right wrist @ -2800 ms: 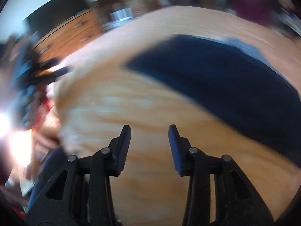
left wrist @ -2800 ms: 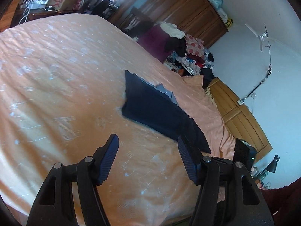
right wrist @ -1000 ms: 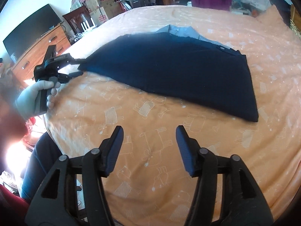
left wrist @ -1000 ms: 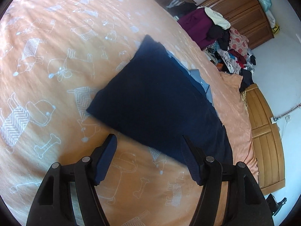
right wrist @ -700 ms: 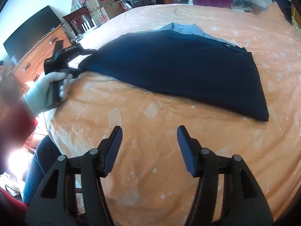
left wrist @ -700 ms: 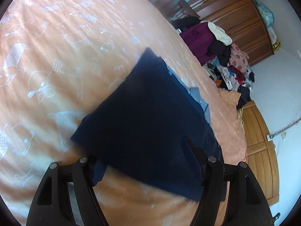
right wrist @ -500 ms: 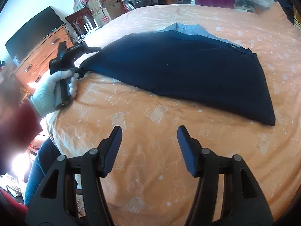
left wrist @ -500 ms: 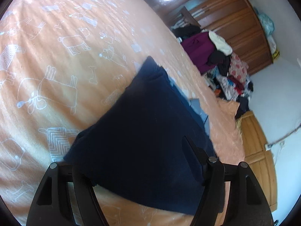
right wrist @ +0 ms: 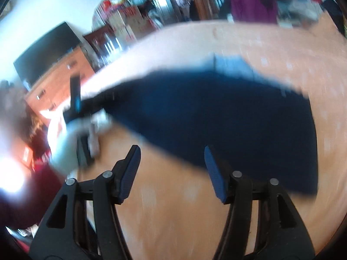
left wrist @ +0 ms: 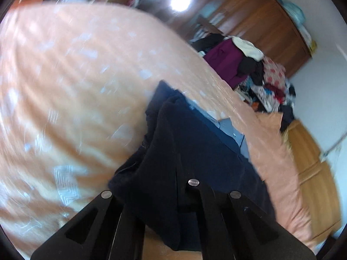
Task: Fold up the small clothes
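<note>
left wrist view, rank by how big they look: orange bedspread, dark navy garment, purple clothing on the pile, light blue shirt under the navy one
1. orange bedspread
2. dark navy garment, though it hangs close to the camera, which inflates it
3. purple clothing
4. light blue shirt, only a sliver showing

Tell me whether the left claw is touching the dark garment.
Touching. The left wrist view shows the left claw shut on the dark garment, with cloth bunched between its fingers.

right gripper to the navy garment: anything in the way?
Nothing visible. The right gripper is open over bare bedspread, and the navy garment lies just ahead. The left gripper holds its far corner.
</note>
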`<state>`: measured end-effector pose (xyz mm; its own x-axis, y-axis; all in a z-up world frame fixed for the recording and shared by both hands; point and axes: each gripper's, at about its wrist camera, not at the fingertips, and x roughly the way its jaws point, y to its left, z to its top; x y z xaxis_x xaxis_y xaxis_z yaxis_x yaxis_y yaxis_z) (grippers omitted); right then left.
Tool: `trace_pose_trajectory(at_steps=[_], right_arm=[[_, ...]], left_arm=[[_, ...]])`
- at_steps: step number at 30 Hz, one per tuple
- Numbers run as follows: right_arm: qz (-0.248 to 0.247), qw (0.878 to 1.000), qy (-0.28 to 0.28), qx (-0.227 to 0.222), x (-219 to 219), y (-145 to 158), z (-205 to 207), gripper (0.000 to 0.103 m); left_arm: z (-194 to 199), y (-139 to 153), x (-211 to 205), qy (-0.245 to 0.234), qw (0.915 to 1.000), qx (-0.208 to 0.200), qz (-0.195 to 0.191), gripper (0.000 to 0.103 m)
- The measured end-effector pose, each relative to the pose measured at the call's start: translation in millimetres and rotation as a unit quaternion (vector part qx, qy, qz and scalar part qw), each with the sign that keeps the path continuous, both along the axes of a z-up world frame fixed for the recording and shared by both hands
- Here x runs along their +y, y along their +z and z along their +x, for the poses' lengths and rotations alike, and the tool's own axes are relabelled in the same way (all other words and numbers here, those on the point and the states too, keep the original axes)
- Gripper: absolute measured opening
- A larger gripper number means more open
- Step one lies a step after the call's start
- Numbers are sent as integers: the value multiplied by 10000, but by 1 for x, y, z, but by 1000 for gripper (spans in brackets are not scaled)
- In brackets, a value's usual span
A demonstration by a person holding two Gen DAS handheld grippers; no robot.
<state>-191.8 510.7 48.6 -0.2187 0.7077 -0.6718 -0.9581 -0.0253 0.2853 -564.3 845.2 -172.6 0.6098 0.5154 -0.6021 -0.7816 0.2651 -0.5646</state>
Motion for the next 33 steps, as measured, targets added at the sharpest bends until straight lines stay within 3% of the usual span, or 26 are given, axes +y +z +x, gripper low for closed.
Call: trace_pose_trajectory(at_steps=[1, 6, 11, 13, 16, 20, 22, 23, 25, 26, 27, 30, 33], right_arm=[[42, 9998, 120, 139, 28, 11, 4, 79], [-181, 9936, 816, 766, 163, 25, -9, 85], [-1295, 9729, 1644, 987, 272, -11, -63, 86], [-1613, 9697, 1594, 912, 298, -28, -77, 86], [-2009, 9615, 1487, 1139, 322, -50, -82, 86], [-2186, 9581, 1312, 1305, 336, -65, -80, 86], [-2196, 9612, 1290, 1060, 340, -69, -85, 86], [-2220, 9615, 1297, 968, 340, -71, -86, 84], [-2178, 9645, 1297, 738, 337, -76, -83, 48], [-2132, 9651, 1284, 817, 335, -76, -77, 37], [-2013, 9664, 1229, 1023, 327, -75, -66, 16], [-1246, 9780, 918, 1400, 277, -49, -23, 10], [-673, 9819, 461, 1712, 219, -27, 31, 9]], left_arm=[[8, 7, -4, -107, 9996, 164, 215, 1], [35, 29, -23, -542, 9903, 837, 963, 1], [53, 37, -39, -898, 9766, 1353, 1408, 1], [63, 39, -44, -1046, 9702, 1528, 1565, 1], [73, 36, -50, -1208, 9624, 1728, 1712, 2], [90, 32, -52, -1460, 9519, 1977, 1827, 3], [98, 30, -50, -1523, 9494, 2032, 1849, 3], [102, 29, -49, -1538, 9485, 2060, 1853, 3], [106, 28, -49, -1568, 9464, 2117, 1869, 4], [106, 28, -49, -1579, 9458, 2132, 1875, 4], [105, 29, -49, -1603, 9454, 2142, 1863, 4], [106, 39, -55, -1817, 9452, 1939, 1897, 3], [129, 66, -77, -2299, 9347, 1639, 2160, 3]])
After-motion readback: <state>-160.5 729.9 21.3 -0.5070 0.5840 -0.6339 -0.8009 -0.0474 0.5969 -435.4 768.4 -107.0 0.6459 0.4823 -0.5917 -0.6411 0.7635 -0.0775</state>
